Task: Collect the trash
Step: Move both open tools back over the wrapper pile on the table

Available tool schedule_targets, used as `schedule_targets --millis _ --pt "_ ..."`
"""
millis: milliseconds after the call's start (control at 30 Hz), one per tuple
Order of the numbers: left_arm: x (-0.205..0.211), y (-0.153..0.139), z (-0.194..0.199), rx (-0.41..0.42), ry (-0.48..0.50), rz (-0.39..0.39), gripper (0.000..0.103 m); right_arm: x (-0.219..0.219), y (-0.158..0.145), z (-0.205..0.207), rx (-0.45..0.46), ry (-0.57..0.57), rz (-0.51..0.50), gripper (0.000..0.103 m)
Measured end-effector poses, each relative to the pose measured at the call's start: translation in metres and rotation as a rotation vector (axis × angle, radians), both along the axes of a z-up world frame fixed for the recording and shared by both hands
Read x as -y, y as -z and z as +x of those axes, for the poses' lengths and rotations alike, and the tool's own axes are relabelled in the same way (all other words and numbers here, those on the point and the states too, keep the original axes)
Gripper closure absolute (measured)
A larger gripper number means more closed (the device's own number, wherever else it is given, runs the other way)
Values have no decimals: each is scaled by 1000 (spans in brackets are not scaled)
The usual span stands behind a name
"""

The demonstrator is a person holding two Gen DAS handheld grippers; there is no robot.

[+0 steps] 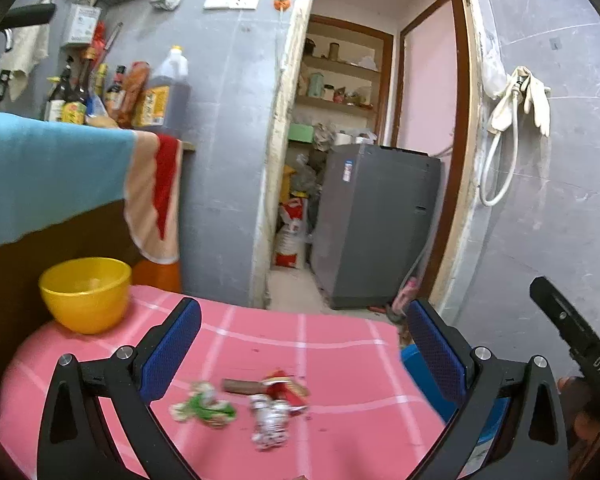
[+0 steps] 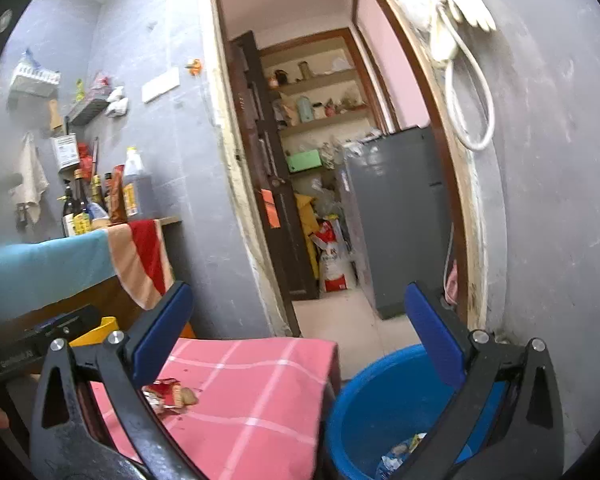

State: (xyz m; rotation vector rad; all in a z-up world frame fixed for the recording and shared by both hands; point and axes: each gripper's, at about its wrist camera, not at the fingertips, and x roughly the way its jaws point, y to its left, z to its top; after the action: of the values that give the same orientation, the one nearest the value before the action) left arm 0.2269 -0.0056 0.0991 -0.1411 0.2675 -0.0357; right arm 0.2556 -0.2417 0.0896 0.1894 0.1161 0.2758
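Blue-padded, both the left gripper (image 1: 304, 344) and right gripper (image 2: 300, 320) gape wide and empty, blurred wrappers (image 1: 240, 404) lying between the left fingers, the bucket (image 2: 380, 400) half hidden behind the right finger (image 2: 436, 340).

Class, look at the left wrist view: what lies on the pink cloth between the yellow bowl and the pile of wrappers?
Nothing: between the yellow bowl and the wrappers the pink checked cloth is bare, seen in the left wrist view.
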Motion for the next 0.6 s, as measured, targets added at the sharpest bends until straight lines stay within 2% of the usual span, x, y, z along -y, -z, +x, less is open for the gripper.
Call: schedule_targets --millis 300,600 --pt "-50 2 -22 9 -88 14 2 -46 -3 -11 62 -77 -34 0" --pt "-92 20 -32 -20 -145 33 2 -83 6 -2 28 -124 -84 0"
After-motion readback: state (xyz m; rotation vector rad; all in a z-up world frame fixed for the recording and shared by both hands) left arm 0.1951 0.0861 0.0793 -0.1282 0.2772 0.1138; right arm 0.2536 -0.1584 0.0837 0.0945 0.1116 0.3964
